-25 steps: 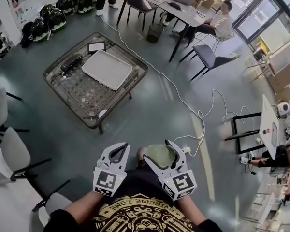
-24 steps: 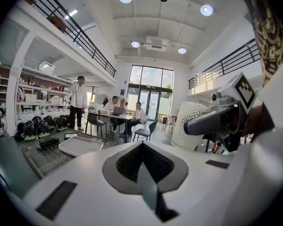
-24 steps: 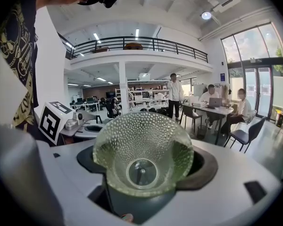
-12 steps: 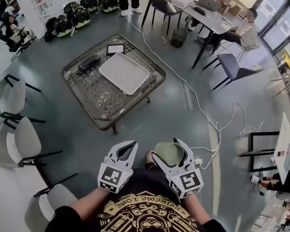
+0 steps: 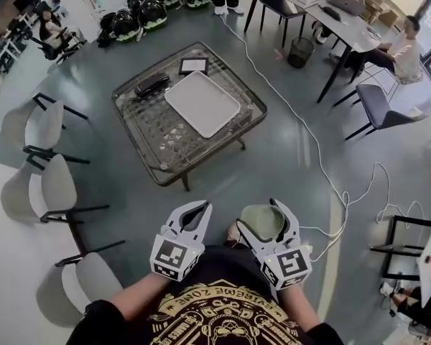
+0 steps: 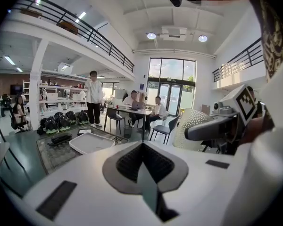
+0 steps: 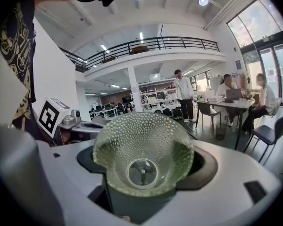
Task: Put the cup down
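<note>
A pale green, bumpy glass cup is held between the jaws of my right gripper, low in the head view in front of the person's black shirt. Seen from the right gripper view, the cup lies on its side with its mouth toward the camera, and the right gripper is shut on it. Beside it, my left gripper is shut with nothing in it; its pads meet. The cup also shows at the right of the left gripper view. Both grippers hang over the grey floor, well short of the table.
A low glass-topped table stands ahead, carrying a white tray, a black object and a small framed tablet. White chairs stand at the left. A white cable crosses the floor. People sit at a desk at the back right.
The head view has shifted, so the table now sits further right and lower in frame. Both grippers keep the same pose, with the cup still held in the right one.
</note>
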`<action>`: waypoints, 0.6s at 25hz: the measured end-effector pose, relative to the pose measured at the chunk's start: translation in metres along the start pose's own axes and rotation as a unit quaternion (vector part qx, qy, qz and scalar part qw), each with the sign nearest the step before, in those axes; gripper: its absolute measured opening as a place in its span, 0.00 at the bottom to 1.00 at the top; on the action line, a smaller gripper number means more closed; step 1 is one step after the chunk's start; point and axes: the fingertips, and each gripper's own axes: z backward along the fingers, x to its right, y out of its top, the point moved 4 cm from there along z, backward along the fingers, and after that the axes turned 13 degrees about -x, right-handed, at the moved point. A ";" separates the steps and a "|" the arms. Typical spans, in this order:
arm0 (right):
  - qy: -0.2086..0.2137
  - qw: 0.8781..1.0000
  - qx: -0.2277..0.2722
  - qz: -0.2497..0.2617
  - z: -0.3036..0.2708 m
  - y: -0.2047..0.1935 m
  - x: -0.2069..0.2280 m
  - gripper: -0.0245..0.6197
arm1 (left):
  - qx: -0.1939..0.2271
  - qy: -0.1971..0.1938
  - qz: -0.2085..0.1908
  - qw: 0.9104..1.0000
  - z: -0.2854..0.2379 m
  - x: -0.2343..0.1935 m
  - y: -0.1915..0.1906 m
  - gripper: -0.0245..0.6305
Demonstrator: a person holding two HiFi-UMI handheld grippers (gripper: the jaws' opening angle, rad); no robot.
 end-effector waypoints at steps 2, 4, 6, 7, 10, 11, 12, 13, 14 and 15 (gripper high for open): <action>0.011 1.000 0.002 0.000 0.000 -0.003 0.011 0.66 | -0.002 0.011 0.000 1.000 -0.005 0.007 0.003 0.04; 0.020 1.000 0.002 0.002 0.002 -0.006 0.021 0.66 | -0.003 0.022 -0.002 1.000 -0.009 0.013 0.006 0.04; 0.029 1.000 0.004 0.004 0.003 -0.008 0.029 0.66 | -0.004 0.034 -0.003 0.999 -0.012 0.019 0.008 0.04; 0.034 0.999 0.005 0.006 0.003 -0.008 0.032 0.66 | -0.005 0.040 -0.003 0.999 -0.013 0.021 0.008 0.04; 0.044 0.999 0.011 0.008 0.005 -0.008 0.039 0.66 | -0.006 0.053 0.001 0.999 -0.016 0.027 0.009 0.04; 0.047 0.999 0.013 0.008 0.005 -0.008 0.040 0.66 | -0.005 0.056 0.002 0.998 -0.017 0.028 0.010 0.04; 0.049 0.999 0.015 0.007 0.006 -0.008 0.041 0.66 | -0.003 0.059 0.002 0.998 -0.017 0.029 0.010 0.04; 0.052 0.998 0.017 0.006 0.006 -0.008 0.041 0.66 | -0.002 0.062 0.003 0.998 -0.017 0.029 0.011 0.04; 0.054 0.998 0.019 0.005 0.006 -0.007 0.041 0.66 | 0.000 0.066 0.003 0.998 -0.017 0.029 0.012 0.04; 0.056 0.998 0.020 0.004 0.006 -0.007 0.041 0.66 | 0.001 0.068 0.004 0.998 -0.016 0.029 0.013 0.04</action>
